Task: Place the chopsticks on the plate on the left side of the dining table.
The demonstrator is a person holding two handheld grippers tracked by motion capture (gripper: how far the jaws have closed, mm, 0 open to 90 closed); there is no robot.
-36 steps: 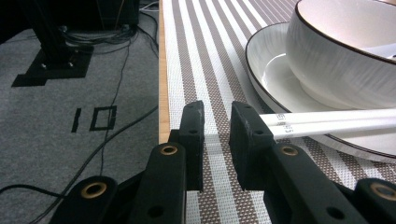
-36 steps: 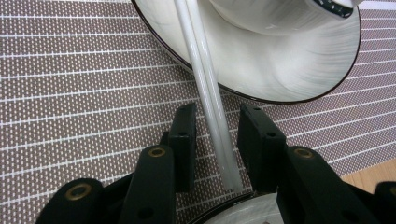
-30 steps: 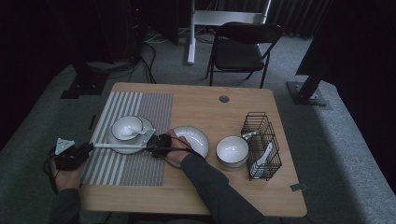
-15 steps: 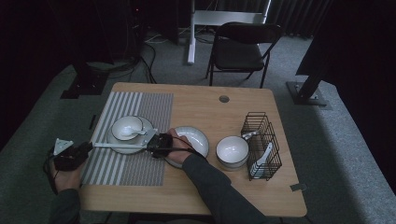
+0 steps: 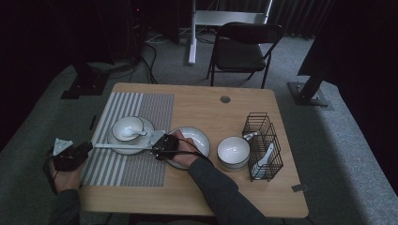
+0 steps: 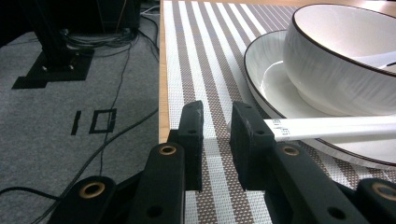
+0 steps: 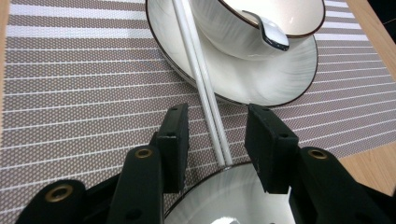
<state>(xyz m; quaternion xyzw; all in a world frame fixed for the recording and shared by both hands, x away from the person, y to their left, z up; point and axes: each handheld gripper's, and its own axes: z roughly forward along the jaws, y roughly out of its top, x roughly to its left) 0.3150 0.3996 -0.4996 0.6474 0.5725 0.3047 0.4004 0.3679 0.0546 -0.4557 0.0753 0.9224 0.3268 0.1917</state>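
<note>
Table [image 5: 197, 101] carries a striped placemat [image 5: 141, 105] on its 9 o'clock half; wire rack [image 5: 263, 145] at 3 o'clock, an empty bowl [image 5: 233, 151] just beside it.

Plate [image 5: 114, 139] sits on placemat, w/ a bowl [image 5: 128, 127] and spoon [image 5: 133, 132] on top. Second plate [image 5: 197, 136] lies at table centre, just off placemat edge.

Chopsticks [image 7: 205, 93], white pair, lie side by side across placemat: one end rests on rim of second plate, the shafts cross the near rim of the first plate, far end reaches the 9 o'clock side of placemat.

Right gripper [image 7: 215, 135]: jaws have just been opening, now about half spread; chopsticks between them, pads clear of both sticks, so no hold.

Left gripper [image 6: 215, 123]: jaws set to a narrow gap w/ nothing in it; chopstick ends lie against outer face of one jaw, not gripped.

Handling (est.): sticks light, stiff, glossy, prob. slippery and prone to roll or scissor apart. Take both together near one end, pads flat across the pair. Ceramic nearby is fragile; avoid knocking plate rims
</note>
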